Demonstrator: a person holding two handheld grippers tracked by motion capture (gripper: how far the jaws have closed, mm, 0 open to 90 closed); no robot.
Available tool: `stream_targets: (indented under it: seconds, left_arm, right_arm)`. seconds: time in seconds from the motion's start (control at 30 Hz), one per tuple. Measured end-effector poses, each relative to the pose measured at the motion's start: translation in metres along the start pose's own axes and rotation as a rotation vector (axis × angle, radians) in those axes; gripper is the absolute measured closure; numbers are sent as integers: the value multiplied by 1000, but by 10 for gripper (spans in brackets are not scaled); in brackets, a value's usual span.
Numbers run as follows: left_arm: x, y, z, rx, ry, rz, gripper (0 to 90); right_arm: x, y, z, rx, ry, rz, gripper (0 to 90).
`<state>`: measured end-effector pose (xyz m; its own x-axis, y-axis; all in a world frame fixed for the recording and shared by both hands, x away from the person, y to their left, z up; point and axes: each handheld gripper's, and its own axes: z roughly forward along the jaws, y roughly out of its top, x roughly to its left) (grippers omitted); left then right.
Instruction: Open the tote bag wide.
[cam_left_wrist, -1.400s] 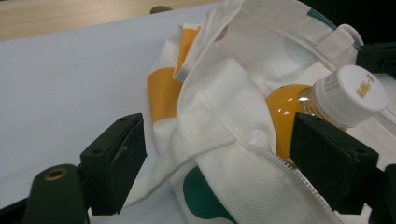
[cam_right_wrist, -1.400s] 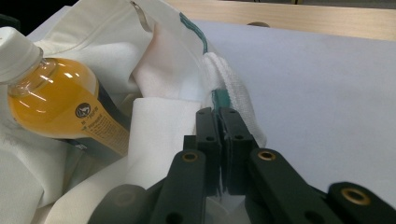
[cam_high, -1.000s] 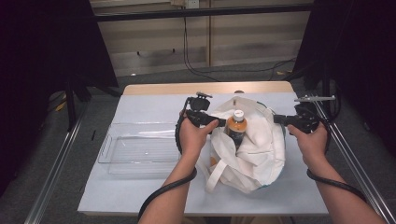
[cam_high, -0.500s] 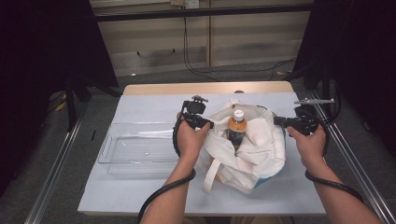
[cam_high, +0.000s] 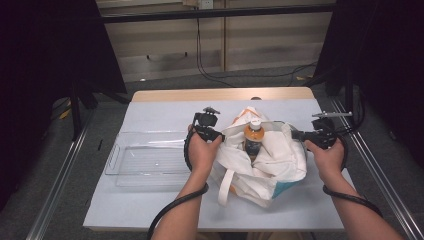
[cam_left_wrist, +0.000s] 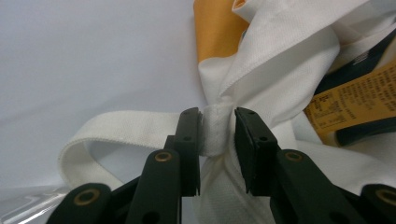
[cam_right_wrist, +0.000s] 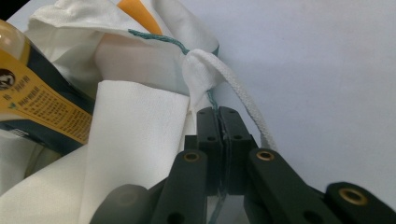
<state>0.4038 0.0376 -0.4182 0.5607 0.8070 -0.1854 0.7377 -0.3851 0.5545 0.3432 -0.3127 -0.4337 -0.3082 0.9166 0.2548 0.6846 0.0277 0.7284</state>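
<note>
Forearms reach in from the near edge of the pale grey surface (cam_high: 150, 115), one hand on each side of a white fabric tote bag (cam_high: 272, 160) that sits at its middle. The left gripper (cam_high: 214, 134) has its jaws clamped on a white woven strap (cam_left_wrist: 215, 128) at the bag's left rim. The right gripper (cam_high: 299, 135) has its jaws pressed together, seemingly on a thin fold of cloth at the right rim, though the pinched material is hard to make out. An orange-labelled bottle (cam_high: 254, 136) stands upright inside the bag. A clear plastic tray (cam_high: 145, 160) lies just left of it.
</note>
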Motion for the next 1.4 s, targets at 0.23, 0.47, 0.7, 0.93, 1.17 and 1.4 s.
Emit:
stream_targets:
  seconds: [0.23, 0.47, 0.7, 0.93, 1.17, 1.4]
  left_arm:
    - [1, -1, 5, 12, 11, 4, 727]
    - [1, -5, 11, 14, 17, 3, 729]
    - [2, -9, 17, 29, 15, 12, 733]
    - [2, -6, 12, 0, 6, 3, 674]
    - [2, 7, -6, -89, 15, 22, 548]
    - [4, 18, -7, -138, 19, 35, 498]
  right_arm:
    - [-4, -9, 10, 17, 3, 18, 883]
    - [-4, -14, 15, 34, 0, 16, 883]
    - [-3, -16, 19, 45, 0, 8, 883]
    - [1, -11, 14, 35, -7, -19, 884]
    - [4, -6, 10, 34, -18, -36, 884]
    - [5, -4, 9, 30, -20, -35, 884]
